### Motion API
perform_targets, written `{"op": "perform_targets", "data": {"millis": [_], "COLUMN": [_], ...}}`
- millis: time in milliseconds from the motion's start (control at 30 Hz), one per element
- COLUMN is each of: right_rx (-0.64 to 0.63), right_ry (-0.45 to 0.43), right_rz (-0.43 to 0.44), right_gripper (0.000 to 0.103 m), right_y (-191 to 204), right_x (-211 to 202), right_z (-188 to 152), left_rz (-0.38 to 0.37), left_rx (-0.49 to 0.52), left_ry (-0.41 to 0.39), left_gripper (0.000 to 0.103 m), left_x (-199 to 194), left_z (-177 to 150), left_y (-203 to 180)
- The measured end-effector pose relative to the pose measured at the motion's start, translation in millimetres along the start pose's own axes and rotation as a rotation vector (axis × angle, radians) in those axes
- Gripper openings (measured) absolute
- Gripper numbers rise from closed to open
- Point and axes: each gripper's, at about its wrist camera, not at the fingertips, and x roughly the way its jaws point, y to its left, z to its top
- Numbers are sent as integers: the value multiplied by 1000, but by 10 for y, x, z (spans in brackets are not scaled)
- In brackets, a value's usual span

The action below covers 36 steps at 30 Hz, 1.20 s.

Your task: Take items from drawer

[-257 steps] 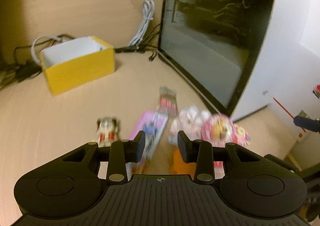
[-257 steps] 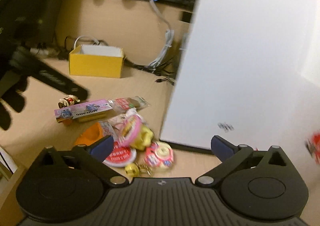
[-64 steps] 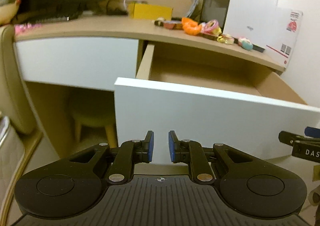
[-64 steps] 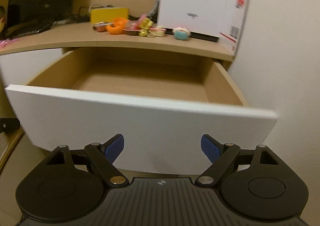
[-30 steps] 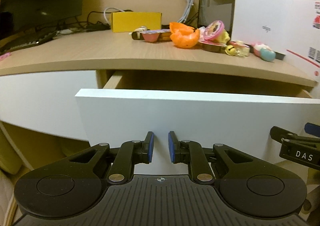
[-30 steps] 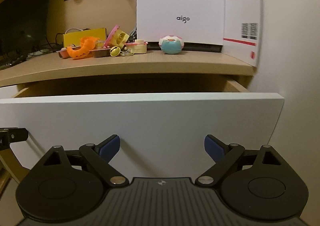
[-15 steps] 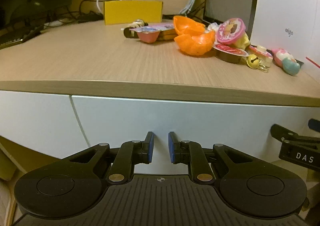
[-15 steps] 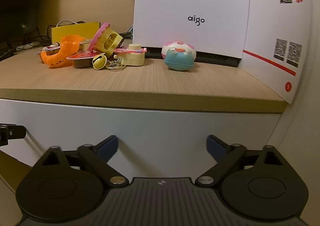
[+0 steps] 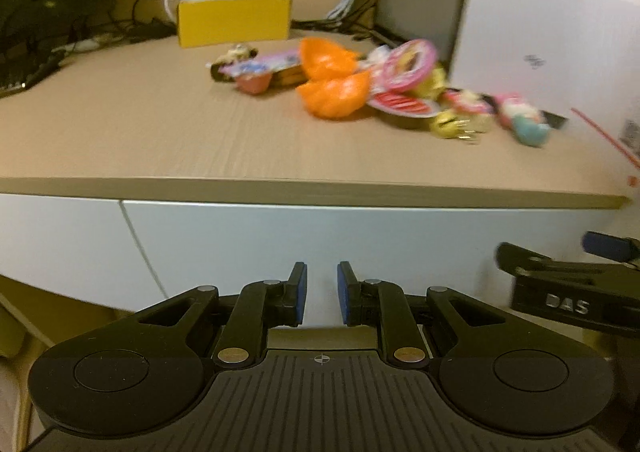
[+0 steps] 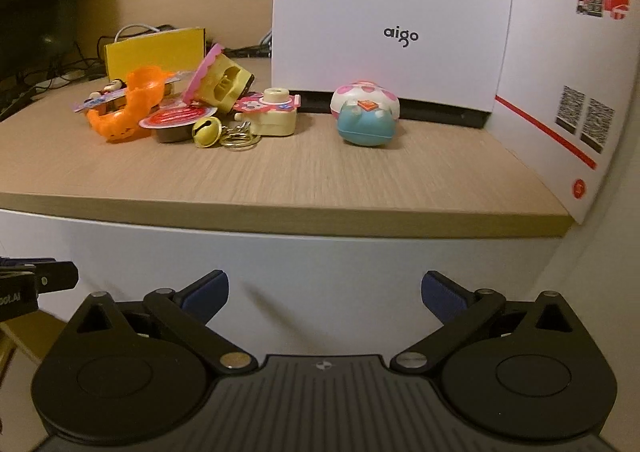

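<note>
Nearest the cameras, the left gripper (image 9: 322, 298) has its jaws a narrow gap apart and opening, with nothing between them. The right gripper (image 10: 325, 294) is spread wide, its jaws still widening, also empty; its tip shows at the right edge of the left wrist view, cut off by the frame.

Just beyond both stands the white drawer front (image 10: 320, 264), flush under the tabletop (image 10: 280, 179) edge, so the drawer's inside is hidden.

On the tabletop the items lie in a loose row: an orange shell toy (image 9: 332, 85), a foil-lidded cup (image 10: 170, 123), a brass bell (image 10: 206, 131) with key rings, a cream toy camera (image 10: 276, 113) and, set apart to the right, a blue and white egg toy (image 10: 366, 115). In the left wrist view these are blurred and hard to tell apart.

Farther back sit a yellow box (image 9: 234, 19), tangled cables and a white case (image 10: 392, 11) marked "aigo", its top cut off.
</note>
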Motion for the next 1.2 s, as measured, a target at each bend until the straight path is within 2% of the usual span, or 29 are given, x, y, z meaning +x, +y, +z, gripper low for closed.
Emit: {"op": "perform_targets", "data": {"millis": [167, 300, 433, 533, 733, 867, 967, 1067, 1200], "right_rx": [27, 41, 14, 1, 26, 18, 15, 26, -10], "right_ry": [25, 54, 24, -20, -66, -96, -83, -90, -86], "right_rz": [9, 8, -5, -24, -9, -3, -24, -17, -9], "right_gripper": [103, 103, 103, 103, 103, 103, 103, 103, 103], "right_y": [-51, -67, -62, -77, -88, -9, 18, -16, 30], "right_x": [-507, -892, -1291, -1484, -1574, -1557, -1514, -1530, -1529], "right_z": [41, -8, -153, -308, -383, -502, -627, -677, -727], "left_rz": [-6, -28, -65, -35, -28, 21, -4, -10, -15], "left_rx": [53, 50, 59, 75, 35, 27, 27, 50, 31], "left_ry": [-29, -46, -103, -155, -146, -126, -106, -122, -133], "left_gripper": [18, 18, 19, 20, 20, 19, 19, 19, 19], "left_x": [-525, -861, -1072, -1158, -1210, -1167, -1166, -1180, -1176], "left_z": [-67, -175, -294, -415, -546, -750, -871, -924, -934], "left_y": [-131, -188, -217, -267, -326, -341, -348, -362, -320]}}
